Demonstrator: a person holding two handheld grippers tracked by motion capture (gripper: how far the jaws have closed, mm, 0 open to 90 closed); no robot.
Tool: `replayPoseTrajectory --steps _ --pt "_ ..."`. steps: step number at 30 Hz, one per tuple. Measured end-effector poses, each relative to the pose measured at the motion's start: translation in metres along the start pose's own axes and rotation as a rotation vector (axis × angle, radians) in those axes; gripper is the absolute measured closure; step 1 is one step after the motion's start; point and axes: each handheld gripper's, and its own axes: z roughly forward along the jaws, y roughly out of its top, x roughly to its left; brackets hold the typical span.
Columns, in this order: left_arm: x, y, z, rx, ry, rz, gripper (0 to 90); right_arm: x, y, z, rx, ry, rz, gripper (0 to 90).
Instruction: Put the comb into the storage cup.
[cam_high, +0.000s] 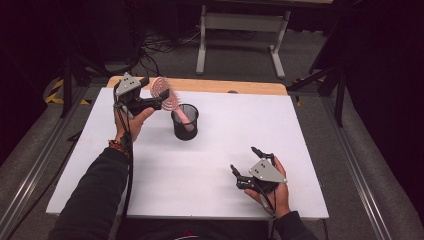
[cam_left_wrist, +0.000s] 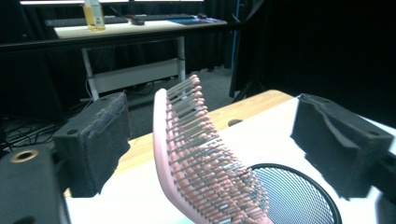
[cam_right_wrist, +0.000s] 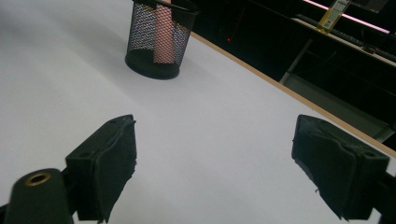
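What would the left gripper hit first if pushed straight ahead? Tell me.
The pink hairbrush: its head stands between the left gripper's open jaws, untouched, handle down in the black mesh cup. How far ahead it lies is hard to judge.

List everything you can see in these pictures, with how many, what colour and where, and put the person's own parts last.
hairbrush: one, pink, handle down in the cup, head leaning out toward the left gripper, between its open jaws, not pressed by the pads
mesh cup: one, black, upright on the white sheet, far centre
white sheet: one, covers the table top
table: one, wooden edge showing at the far side
desk frame: one, white, on the floor beyond the table
bottle: one, yellowish, on a far desk
left gripper: one, black, open, raised by the brush head
right gripper: one, black, open, low over the sheet's near right
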Motion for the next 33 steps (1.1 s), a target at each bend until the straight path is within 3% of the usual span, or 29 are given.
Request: replayPoseTrajectory --steps 1,12,33 --pt "-0.001 0.001 -0.002 0.004 -0.002 0.019 10.1 0.0 0.0 0.0 0.0 0.0 0.001 14.6" --pt "-0.004 0.003 -0.011 0.02 -0.05 0.073 6.0 0.0 0.001 -0.001 -0.006 -0.004 0.0 14.9" --pt "-0.013 0.007 -0.025 0.005 -0.083 0.124 6.3 0.0 0.0 0.0 -0.003 -0.01 0.003 14.7"
